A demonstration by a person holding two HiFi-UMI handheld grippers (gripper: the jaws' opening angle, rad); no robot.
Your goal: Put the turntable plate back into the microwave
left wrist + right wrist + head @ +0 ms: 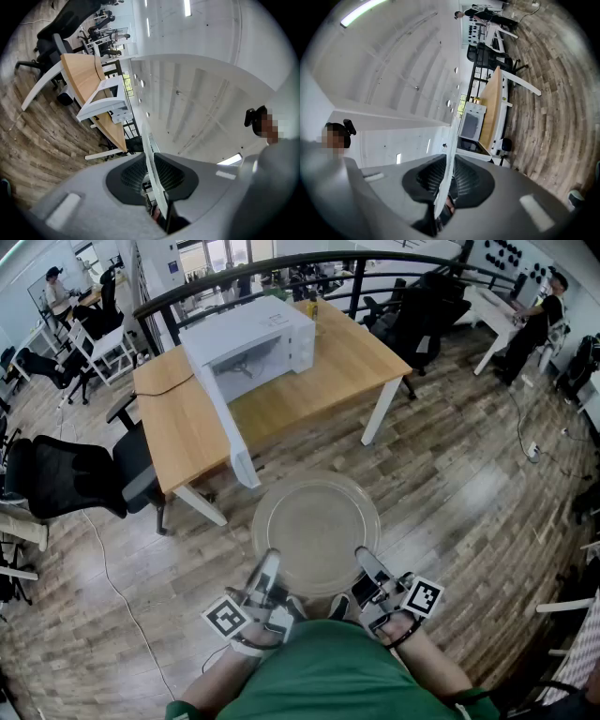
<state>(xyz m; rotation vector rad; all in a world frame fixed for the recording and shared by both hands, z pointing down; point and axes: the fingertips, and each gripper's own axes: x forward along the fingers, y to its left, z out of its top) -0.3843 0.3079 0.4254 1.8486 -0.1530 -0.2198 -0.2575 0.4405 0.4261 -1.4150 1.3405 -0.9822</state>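
Left claw (269, 563) and right claw (364, 561) are each gripping the plate (316, 526) at its near rim, holding it level over the floor. Microwave (248, 345) is standing open dead ahead on the worktop (347, 367), well apart.

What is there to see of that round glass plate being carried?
The plate is a round disc of clear, faintly grey glass with a slightly raised rim; the wooden floor shows through it. It hangs roughly level in the air, well short of the white microwave on the table. Only two things touch it: the left gripper and the right gripper, each clamped on its near edge, the thin rim pinched between dark ribbed pads.
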